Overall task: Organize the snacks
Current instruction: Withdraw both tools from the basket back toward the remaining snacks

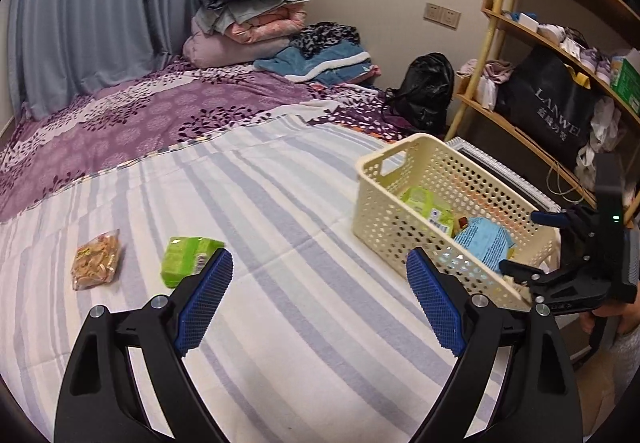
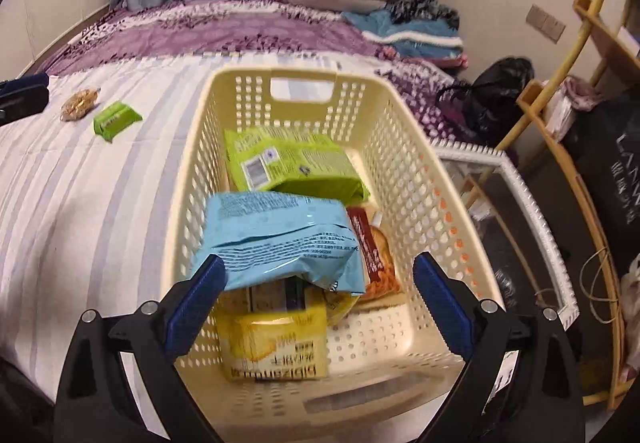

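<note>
Bed (image 1: 280, 243) under a pale blue-striped sheet; purple floral cover, folded quilts (image 1: 248, 15), grey curtains behind.

Perforated cream plastic basket (image 2: 404, 147) at the bed edge holds green, blue (image 2: 280, 239), yellow and red packets.

Small green packet (image 1: 188, 259) and clear bag of biscuits (image 1: 96, 263) lie on the sheet.

Left gripper (image 1: 320, 299) and right gripper (image 2: 316, 295) both spread wide, holding nothing.

Yellow packet blurred.

You are working in a home bedroom: a bed (image 1: 248, 211) under striped and purple floral sheets, folded quilts (image 1: 252, 19) stacked by the grey-blue curtains (image 1: 88, 11), a wooden shelf (image 1: 520, 131) cluttered with clothes and bags, and wall sockets (image 1: 442, 15) on the beige wall.
</note>
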